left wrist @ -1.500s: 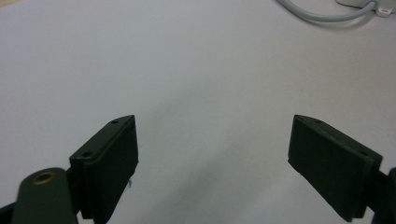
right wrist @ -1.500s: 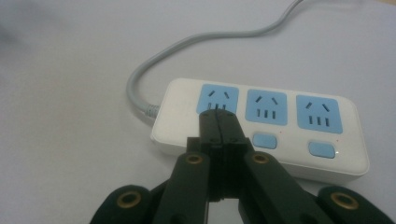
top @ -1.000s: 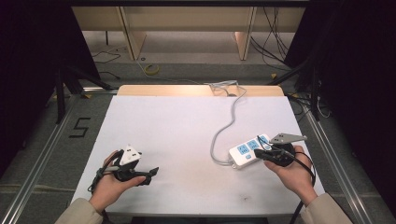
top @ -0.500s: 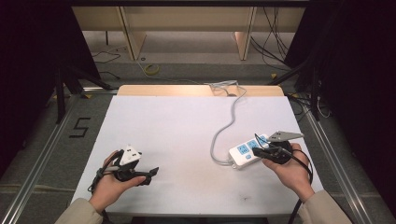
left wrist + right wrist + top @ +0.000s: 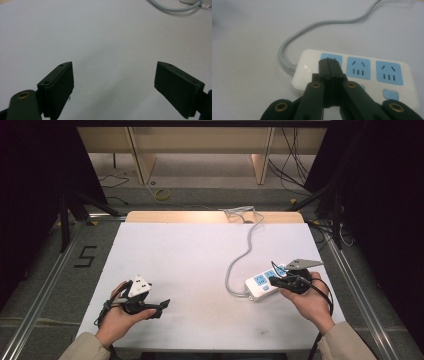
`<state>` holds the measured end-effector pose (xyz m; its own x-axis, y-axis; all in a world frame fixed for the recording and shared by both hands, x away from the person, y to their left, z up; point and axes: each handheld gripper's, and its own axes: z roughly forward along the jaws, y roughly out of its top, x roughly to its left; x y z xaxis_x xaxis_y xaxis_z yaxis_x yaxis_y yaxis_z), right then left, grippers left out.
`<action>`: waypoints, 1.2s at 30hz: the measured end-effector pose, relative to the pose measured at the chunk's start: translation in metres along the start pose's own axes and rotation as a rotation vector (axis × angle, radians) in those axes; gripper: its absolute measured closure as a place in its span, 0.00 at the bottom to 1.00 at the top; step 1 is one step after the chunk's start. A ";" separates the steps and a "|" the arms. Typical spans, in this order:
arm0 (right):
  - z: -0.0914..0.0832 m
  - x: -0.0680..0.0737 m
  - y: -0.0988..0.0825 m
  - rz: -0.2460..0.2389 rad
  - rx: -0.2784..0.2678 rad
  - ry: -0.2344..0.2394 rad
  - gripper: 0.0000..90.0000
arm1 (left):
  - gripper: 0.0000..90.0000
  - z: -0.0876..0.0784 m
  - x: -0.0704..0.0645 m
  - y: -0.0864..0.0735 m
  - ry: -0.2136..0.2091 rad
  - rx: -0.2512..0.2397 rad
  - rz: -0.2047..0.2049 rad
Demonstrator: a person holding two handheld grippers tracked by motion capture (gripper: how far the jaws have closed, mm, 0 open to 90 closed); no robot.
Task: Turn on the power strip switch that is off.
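Right gripper view shows the right gripper (image 5: 329,61) with its jaws pressed flat together, holding nothing, their tip over the end of the power strip (image 5: 362,75) nearest the cord (image 5: 287,50), above the first blue socket. The strip lies flat on the white table (image 5: 190,255), near its right edge, with the grey cord curving away toward the far side. It looks like a press on the strip, perhaps on one of the blue buttons (image 5: 390,95) along its near edge; which one I cannot tell. To do it well, bring the closed tip straight down and square on the target, gently, so the light strip does not skid or tip. The left gripper (image 5: 113,87) waits wide open and empty over bare table, well apart from the strip; it could steady the strip's end if it slides.
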<state>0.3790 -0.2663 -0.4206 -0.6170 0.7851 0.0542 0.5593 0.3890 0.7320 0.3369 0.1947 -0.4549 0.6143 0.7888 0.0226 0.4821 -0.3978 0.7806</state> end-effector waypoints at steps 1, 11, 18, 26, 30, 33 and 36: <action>0.001 0.000 0.001 0.001 0.000 0.000 1.00 | 0.17 0.000 0.000 0.000 0.000 0.000 0.000; 0.005 -0.001 0.004 -0.002 0.012 0.003 1.00 | 0.17 0.000 0.000 0.000 0.001 -0.002 -0.003; 0.007 -0.001 0.006 0.000 0.019 0.002 1.00 | 0.17 0.000 0.000 0.000 0.001 -0.004 -0.003; 0.012 -0.002 0.007 0.001 0.034 0.004 1.00 | 0.17 0.000 0.000 0.000 0.000 -0.001 -0.002; 0.015 -0.003 0.008 0.000 0.044 0.000 1.00 | 0.17 0.000 -0.001 0.000 0.000 -0.001 -0.002; 0.017 -0.003 0.008 0.003 0.054 0.001 1.00 | 0.17 0.000 0.000 0.000 0.000 -0.002 -0.002; 0.019 -0.003 0.008 -0.002 0.069 0.002 1.00 | 0.17 0.000 0.000 0.000 -0.001 -0.001 0.000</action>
<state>0.3961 -0.2561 -0.4278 -0.6189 0.7836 0.0544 0.5951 0.4225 0.6837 0.3367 0.1944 -0.4548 0.6148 0.7884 0.0218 0.4817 -0.3972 0.7811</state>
